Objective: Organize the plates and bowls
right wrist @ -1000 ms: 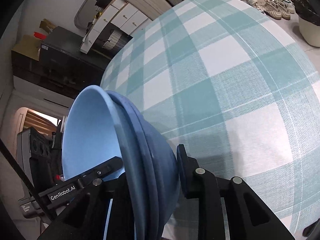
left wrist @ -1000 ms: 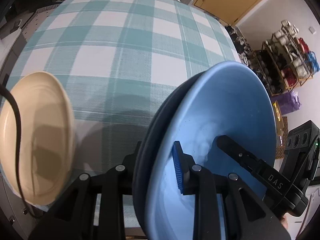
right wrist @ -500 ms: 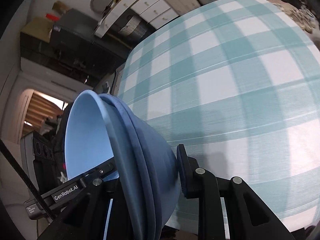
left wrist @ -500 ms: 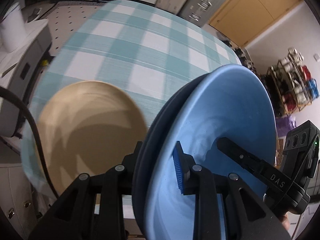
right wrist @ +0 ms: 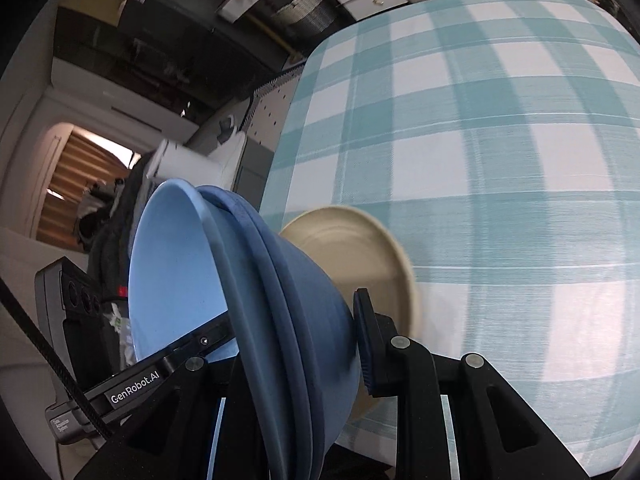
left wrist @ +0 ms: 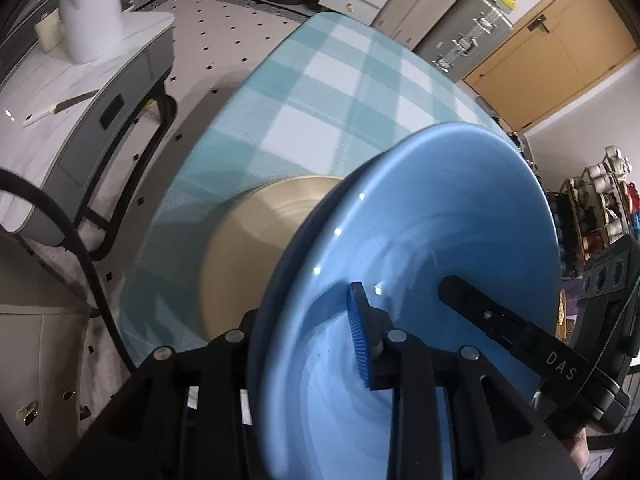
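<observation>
we see a stack of blue bowls (left wrist: 432,248) held up off the table, a glossy light-blue one nested in darker matte ones whose ribbed rims show edge-on in the right wrist view (right wrist: 256,280). both grippers pinch this stack at opposite sides of its rim. the left gripper (left wrist: 304,344) grips the rim, its ridged blue pad (left wrist: 360,332) against the inner face, and its jaws have just been opening a little with the rim between them. the right gripper (right wrist: 296,340) is clenched on the stack wall, one finger inside, the other on the outer curve. below the bowls a round beige plate (left wrist: 256,248) lies on the teal-and-white checked tablecloth (right wrist: 500,160), near the table's edge. only the left view shows the white side table (left wrist: 80,92) with a white cylindrical container (left wrist: 90,12); only the right view shows the stack's dark outer wall.
</observation>
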The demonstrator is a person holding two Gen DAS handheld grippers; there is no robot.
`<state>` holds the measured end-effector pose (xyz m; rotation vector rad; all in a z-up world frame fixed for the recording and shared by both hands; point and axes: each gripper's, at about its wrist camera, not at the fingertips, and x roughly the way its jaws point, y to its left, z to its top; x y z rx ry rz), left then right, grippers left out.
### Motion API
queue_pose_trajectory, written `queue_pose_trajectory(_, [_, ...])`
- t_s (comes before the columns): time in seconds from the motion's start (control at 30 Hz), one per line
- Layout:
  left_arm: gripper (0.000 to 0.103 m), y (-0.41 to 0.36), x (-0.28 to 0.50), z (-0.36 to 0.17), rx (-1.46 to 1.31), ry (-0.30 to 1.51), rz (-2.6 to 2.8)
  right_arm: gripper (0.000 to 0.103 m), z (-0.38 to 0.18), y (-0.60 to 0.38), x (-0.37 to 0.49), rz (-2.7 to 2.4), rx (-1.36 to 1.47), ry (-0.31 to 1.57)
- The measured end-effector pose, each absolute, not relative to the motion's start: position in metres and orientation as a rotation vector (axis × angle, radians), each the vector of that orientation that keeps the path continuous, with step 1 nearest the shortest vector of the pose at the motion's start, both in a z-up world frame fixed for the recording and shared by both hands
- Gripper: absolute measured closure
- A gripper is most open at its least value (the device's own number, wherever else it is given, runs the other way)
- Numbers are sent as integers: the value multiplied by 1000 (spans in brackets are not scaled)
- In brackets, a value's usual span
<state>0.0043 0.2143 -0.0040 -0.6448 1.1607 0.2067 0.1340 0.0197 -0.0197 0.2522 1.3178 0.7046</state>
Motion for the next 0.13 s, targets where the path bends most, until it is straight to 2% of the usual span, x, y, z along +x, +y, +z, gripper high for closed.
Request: queue_pose_trajectory(0.13, [73,226,0,-21,-680,1180,208,83,-30,35,131,687,205,1331])
